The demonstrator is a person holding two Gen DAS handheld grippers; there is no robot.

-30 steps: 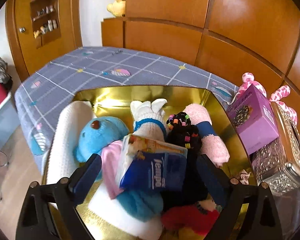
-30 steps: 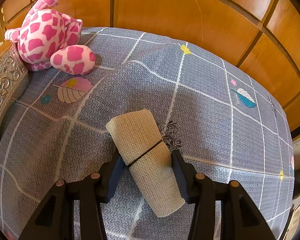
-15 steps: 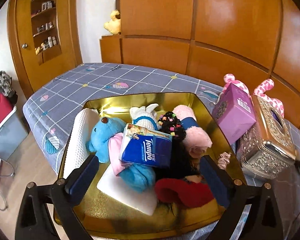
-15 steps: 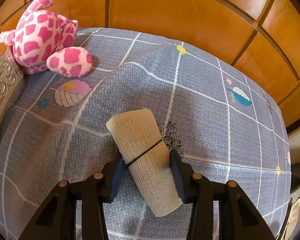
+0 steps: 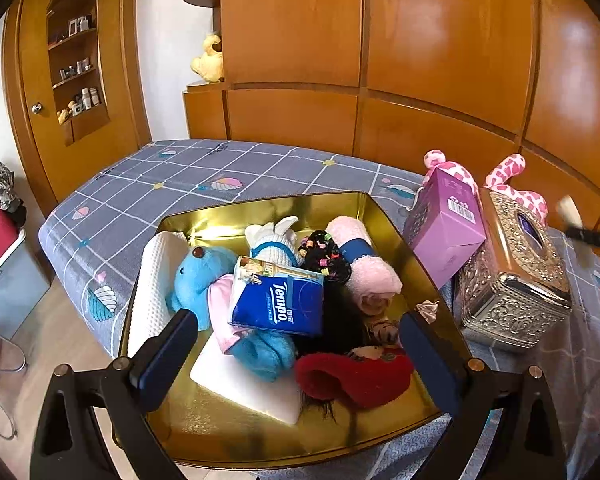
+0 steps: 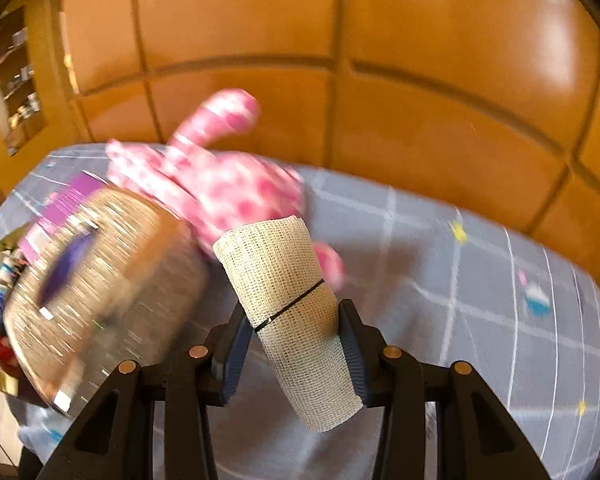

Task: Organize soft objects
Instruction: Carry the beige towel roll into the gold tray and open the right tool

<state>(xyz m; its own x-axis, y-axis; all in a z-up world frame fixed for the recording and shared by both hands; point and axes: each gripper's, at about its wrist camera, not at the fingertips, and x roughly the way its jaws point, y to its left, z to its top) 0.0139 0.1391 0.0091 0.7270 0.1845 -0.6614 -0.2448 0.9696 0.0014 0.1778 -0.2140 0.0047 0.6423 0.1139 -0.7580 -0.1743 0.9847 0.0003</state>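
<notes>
**Mesh roll lifted, tray lies to its left**

The gold tray (image 5: 384,216) sits under the wide-open, empty left gripper (image 5: 296,350). The right gripper (image 6: 294,344), jaws just closed, clamps the beige mesh roll (image 6: 288,280) (long axis tilted up-left) above the bed (image 6: 460,300).

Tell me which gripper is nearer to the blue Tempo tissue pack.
Left. The left gripper hangs open just above the Tempo tissue pack in the gold tray. The right gripper, shut on a beige mesh roll, is beyond the silver tissue box.
</notes>
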